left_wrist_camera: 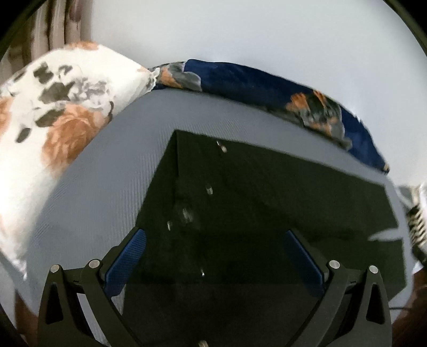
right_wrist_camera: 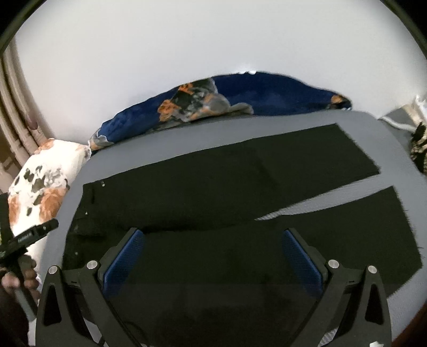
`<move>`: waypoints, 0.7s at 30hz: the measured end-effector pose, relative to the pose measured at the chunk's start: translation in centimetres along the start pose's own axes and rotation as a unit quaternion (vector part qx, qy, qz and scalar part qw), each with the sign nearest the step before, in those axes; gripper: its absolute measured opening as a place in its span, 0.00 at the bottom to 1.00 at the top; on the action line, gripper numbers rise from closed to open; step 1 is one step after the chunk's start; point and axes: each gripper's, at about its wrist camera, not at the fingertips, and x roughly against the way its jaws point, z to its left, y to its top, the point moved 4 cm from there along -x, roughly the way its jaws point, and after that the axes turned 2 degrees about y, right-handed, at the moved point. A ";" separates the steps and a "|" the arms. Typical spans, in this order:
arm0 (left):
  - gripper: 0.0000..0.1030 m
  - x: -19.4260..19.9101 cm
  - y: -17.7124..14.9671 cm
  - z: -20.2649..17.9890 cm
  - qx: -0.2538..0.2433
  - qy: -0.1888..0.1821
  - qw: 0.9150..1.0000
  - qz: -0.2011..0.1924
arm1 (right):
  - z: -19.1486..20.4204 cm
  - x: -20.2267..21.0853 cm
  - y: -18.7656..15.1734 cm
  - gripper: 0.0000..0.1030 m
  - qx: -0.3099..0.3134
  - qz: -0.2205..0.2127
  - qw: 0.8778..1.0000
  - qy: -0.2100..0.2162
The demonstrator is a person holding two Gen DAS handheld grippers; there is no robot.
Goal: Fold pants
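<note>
Black pants (right_wrist_camera: 213, 186) lie flat on a grey bed sheet (right_wrist_camera: 267, 122), waist to the left and the two legs spread apart to the right. In the left wrist view the waist end (left_wrist_camera: 240, 202) with small metal buttons fills the middle. My left gripper (left_wrist_camera: 213, 248) hovers open over the waist, holding nothing. My right gripper (right_wrist_camera: 213, 248) hovers open over the near leg, holding nothing. The left gripper's body and the hand holding it (right_wrist_camera: 21, 256) show at the left edge of the right wrist view.
A white floral pillow (left_wrist_camera: 53, 106) lies left of the waist. A blue floral blanket (right_wrist_camera: 240, 96) lies along the far edge by the white wall. A striped item (left_wrist_camera: 416, 224) sits at the right edge. Curtains (left_wrist_camera: 53, 24) hang far left.
</note>
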 end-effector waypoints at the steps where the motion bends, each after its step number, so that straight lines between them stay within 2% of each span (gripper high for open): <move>1: 0.99 -0.5 0.9 0.7 0.006 -0.011 1.000 0.001 | 0.1 -0.6 0.4 1.00 -0.007 0.005 1.000 0.006; 4: 0.94 -2.4 3.6 2.8 0.025 -0.040 0.999 0.005 | 0.7 -2.2 1.7 1.00 -0.020 0.007 1.000 0.017; 6: 0.86 -3.8 5.0 3.7 0.037 -0.062 0.997 0.012 | 1.2 -3.2 2.3 1.00 -0.021 0.012 0.999 0.022; 9: 0.73 -7.1 7.2 5.3 0.063 -0.116 0.991 0.037 | 2.0 -4.8 3.0 1.00 -0.018 0.025 0.999 0.034; 12: 0.64 -10.1 8.7 6.4 0.086 -0.150 0.983 0.064 | 2.9 -6.6 3.6 1.00 -0.005 0.037 0.999 0.028; 19: 0.60 -14.6 10.7 8.1 0.112 -0.179 0.972 0.101 | 3.8 -10.4 4.5 1.00 0.005 0.059 0.998 0.019; 21: 0.52 -15.3 11.0 8.1 0.113 -0.203 0.966 0.111 | 4.0 -11.3 4.8 1.00 0.005 0.064 0.998 0.019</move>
